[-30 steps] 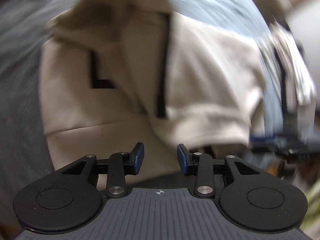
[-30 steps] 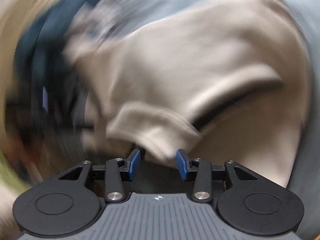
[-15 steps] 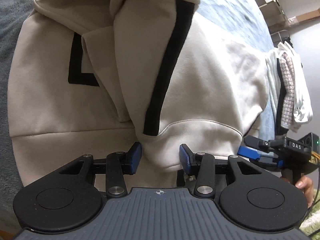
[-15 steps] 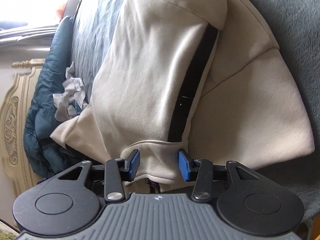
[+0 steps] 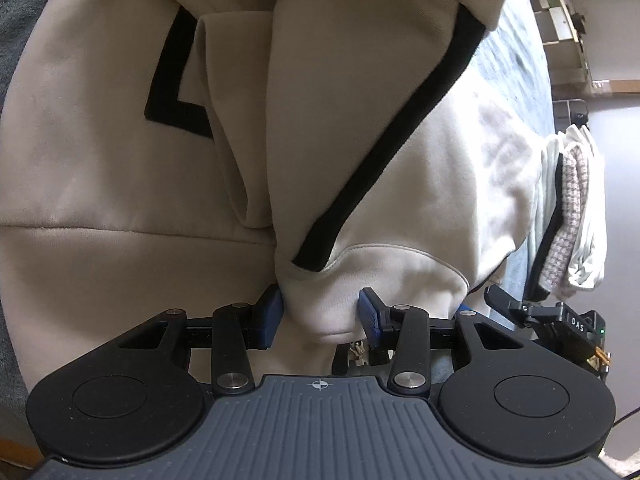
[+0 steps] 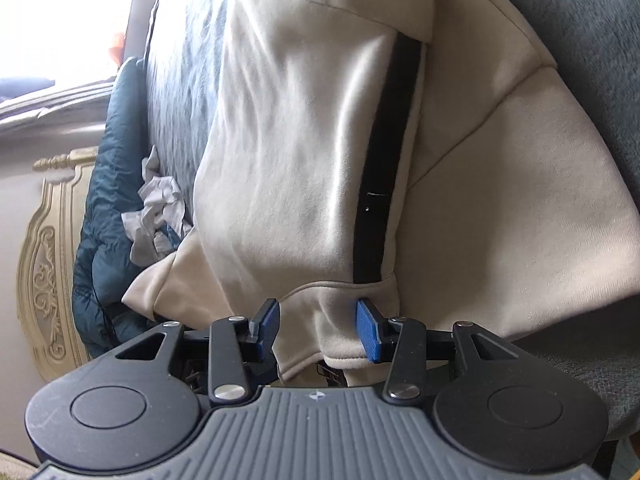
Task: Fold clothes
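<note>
Cream fleece fills both views: the hoodie [image 5: 120,200] lies spread on the grey-blue bed cover [image 6: 592,52], its sleeves folded in across the body so the black stripe [image 5: 392,152] of each runs toward you. Your left gripper [image 5: 320,316] has a sleeve cuff [image 5: 332,300] bunched between its blue pads, jaws still partly apart with cloth touching both, so it reads as closing rather than clamped. Your right gripper [image 6: 316,328] stands the same way around the other cuff [image 6: 340,320], hem fabric between the pads, which stand apart.

Judging from this, you are taking hold of the cuffs to set the sleeves. Close fully on both before you lift, and catch the whole doubled cuff, not one layer, or it will slip out. Move the two hands together so the stripes stay straight.

Beyond the hoodie, a dark teal quilt [image 6: 104,208] and crumpled grey cloth [image 6: 156,212] sit at the bed's far edge by the headboard [image 6: 44,264]; other garments [image 5: 572,208] hang off the opposite side.
</note>
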`<state>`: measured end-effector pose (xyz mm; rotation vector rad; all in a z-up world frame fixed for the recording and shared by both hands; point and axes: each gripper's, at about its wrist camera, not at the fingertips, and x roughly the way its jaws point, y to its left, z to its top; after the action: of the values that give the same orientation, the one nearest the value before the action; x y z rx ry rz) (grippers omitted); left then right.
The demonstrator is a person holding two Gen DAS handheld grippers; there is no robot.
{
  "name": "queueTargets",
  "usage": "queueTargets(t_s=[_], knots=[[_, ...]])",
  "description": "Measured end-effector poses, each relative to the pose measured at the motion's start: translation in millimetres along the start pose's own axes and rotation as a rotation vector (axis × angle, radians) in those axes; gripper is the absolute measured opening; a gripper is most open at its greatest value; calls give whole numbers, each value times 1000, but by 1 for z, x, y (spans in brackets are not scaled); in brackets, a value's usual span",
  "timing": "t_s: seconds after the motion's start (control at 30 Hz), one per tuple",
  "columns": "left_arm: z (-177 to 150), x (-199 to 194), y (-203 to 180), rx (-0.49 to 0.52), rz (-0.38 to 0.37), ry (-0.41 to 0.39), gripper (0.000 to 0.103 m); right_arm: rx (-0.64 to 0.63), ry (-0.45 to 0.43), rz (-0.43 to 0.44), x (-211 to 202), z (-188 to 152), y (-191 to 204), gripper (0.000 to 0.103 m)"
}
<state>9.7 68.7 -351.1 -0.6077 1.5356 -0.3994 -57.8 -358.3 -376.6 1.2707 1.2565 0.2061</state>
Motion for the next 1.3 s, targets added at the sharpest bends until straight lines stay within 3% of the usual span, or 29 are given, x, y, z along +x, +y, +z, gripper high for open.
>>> queueTargets(t_s=[0.13,0.23,0.3,0.47,0.53,0.6,0.7,0.87,1.0,1.1,1.13,1.3], knots=[[4,-1,1,11,0,3,41,30,-24,15,-8,-2,0,46],[3,-4,5,7,-4,5,41,53,-73,8,-19,-2,0,56],[6,-2,6,6,-5,7,41,77,-96,9,-22,-1,-4,57],[11,-1,10,5,-5,5,40,51,-68,-22,-6,5,-2,59],[10,-2,10,10,2,-5,36,7,-56,-56,1,4,4,58],[9,-1,9,13,22,-21,23,-42,-46,-98,6,3,11,53],[6,-4,12,17,41,-36,13,-51,-23,-136,7,2,13,48],[3,-5,14,21,49,-46,11,12,-32,-137,3,-1,5,52],[-1,-5,12,35,60,-56,10,13,31,-134,16,-6,7,55],[-5,-8,14,42,63,-72,7,-74,39,-199,22,-10,18,36],[-7,-9,14,45,62,-77,6,-93,35,-210,22,-11,21,23],[-16,-16,18,54,50,-90,2,-220,57,-236,20,-16,40,12]])
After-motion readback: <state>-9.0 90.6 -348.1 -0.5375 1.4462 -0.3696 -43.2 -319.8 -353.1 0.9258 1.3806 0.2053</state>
